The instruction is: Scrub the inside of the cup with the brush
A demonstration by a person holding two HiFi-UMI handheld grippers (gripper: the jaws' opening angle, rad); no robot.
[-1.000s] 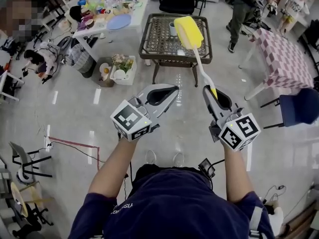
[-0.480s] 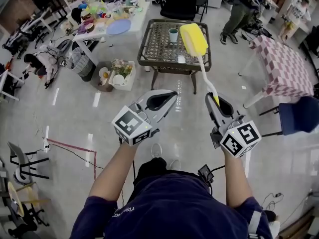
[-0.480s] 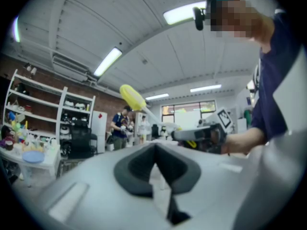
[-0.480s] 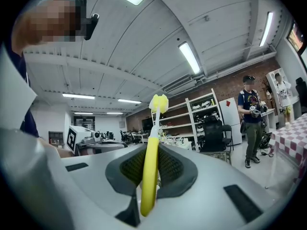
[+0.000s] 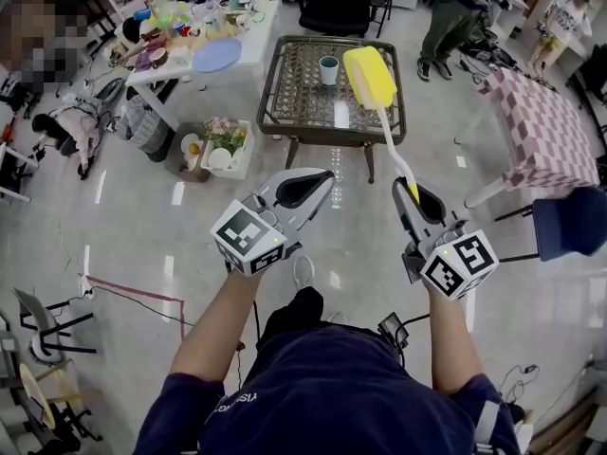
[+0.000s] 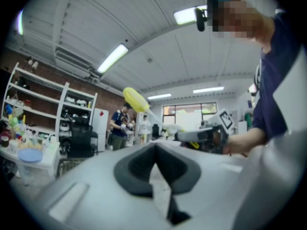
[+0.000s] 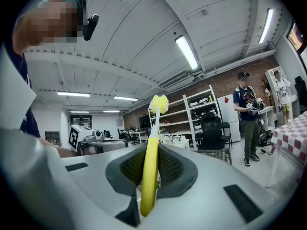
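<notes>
Approach step: right claw (image 5: 405, 188) pinches the brush (image 5: 370, 76), left claw (image 5: 325, 176) is pressed together, empty; next, reach the cup (image 5: 328, 68) at twelve o'clock.

A glossy grey floor (image 5: 190, 216) is spread below. A wicker desk (image 5: 280, 83) is set ahead of the right tool (image 5: 408, 186), with a checkered table (image 5: 541, 112) right of it. A white table (image 5: 248, 41) is seen far left of the left tool (image 5: 325, 175). Strip lights (image 7: 188, 51) are mounted on the ceiling (image 7: 144, 32); shelves (image 7: 204, 104) are backed by a brick wall (image 7: 249, 63).

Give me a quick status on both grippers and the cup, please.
Left gripper shut, empty. Right gripper shut on brush handle, sponge head forward. Cup upright on wire table, not yet reached. No obstruction seen.
</notes>
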